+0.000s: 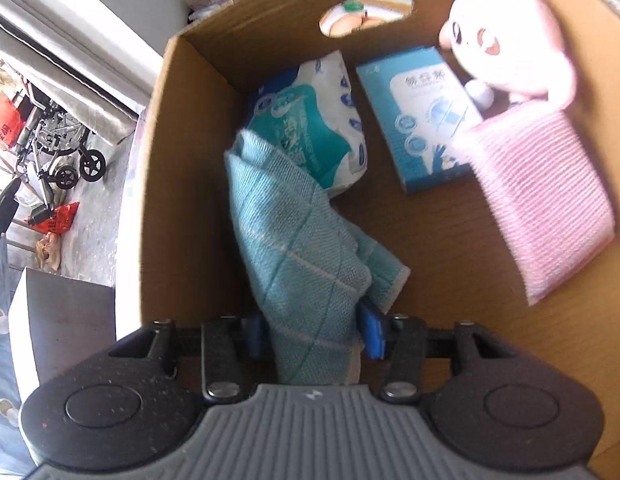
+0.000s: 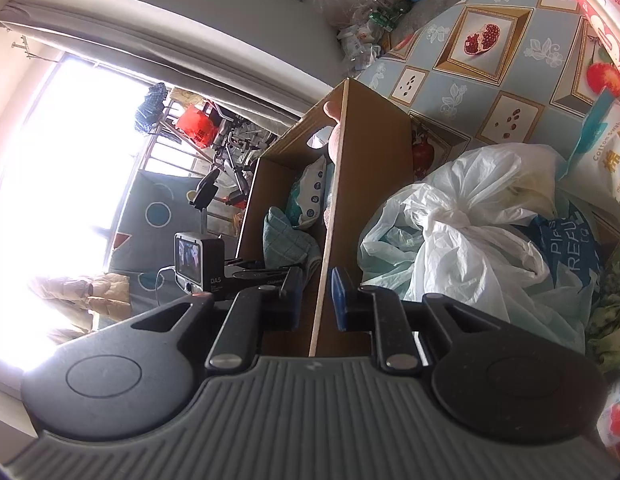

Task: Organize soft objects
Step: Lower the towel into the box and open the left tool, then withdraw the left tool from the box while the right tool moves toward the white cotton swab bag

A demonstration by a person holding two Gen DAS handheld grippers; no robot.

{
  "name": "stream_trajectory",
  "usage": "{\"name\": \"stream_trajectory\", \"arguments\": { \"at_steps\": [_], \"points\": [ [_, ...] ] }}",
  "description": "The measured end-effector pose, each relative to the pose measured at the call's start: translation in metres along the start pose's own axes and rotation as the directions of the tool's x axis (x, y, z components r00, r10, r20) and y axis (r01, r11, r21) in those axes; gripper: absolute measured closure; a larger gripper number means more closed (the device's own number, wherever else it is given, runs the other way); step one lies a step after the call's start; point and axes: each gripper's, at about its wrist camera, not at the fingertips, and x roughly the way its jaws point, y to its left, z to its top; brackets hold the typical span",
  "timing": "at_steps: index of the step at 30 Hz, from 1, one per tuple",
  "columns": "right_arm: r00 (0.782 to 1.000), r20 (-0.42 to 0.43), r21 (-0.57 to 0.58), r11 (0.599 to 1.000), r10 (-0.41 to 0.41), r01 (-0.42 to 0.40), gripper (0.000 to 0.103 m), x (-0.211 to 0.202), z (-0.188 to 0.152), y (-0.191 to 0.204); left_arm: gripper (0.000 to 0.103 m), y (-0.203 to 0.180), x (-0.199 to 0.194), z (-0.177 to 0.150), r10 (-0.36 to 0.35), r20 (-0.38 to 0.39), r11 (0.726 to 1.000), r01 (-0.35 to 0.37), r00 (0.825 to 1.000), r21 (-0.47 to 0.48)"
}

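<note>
My left gripper (image 1: 314,330) is inside the cardboard box (image 1: 450,240), shut on a teal checked towel (image 1: 294,240) that hangs down toward the box floor. In the box lie a white and teal tissue pack (image 1: 326,120), a blue carton (image 1: 422,120), a pink striped cloth (image 1: 542,200) and a pink plush toy (image 1: 510,44). My right gripper (image 2: 316,300) straddles the box's side wall (image 2: 370,168), with its blue pads a little apart from the cardboard. The teal towel (image 2: 286,236) and the left gripper (image 2: 266,276) show in the right wrist view.
A knotted white plastic bag (image 2: 462,216) lies beside the box on a patterned tablecloth (image 2: 490,88). Packs of cotton swabs (image 2: 606,152) and wipes (image 2: 606,4) sit at the right. A wheelchair (image 1: 58,140) stands by the window.
</note>
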Motion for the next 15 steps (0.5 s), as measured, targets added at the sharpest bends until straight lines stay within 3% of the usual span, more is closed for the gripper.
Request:
{"name": "stream_trajectory", "arguments": {
  "at_steps": [1, 3, 15],
  "points": [
    [1.000, 0.003, -0.002, 1.000, 0.001, -0.001, 0.085, -0.001, 0.000, 0.000, 0.043, 0.003, -0.006, -0.001, -0.001, 0.017, 1.000, 0.001, 1.000, -0.013],
    [1.000, 0.007, -0.005, 1.000, 0.002, -0.002, 0.084, -0.003, -0.001, 0.001, 0.042, 0.011, -0.020, -0.004, -0.011, 0.053, 0.999, 0.014, 0.999, -0.050],
    [0.993, 0.101, -0.008, 0.998, -0.056, 0.057, 0.078, -0.037, -0.002, -0.006, 0.048, 0.024, -0.074, -0.008, -0.095, 0.220, 0.962, 0.147, 0.971, -0.232]
  ]
}}
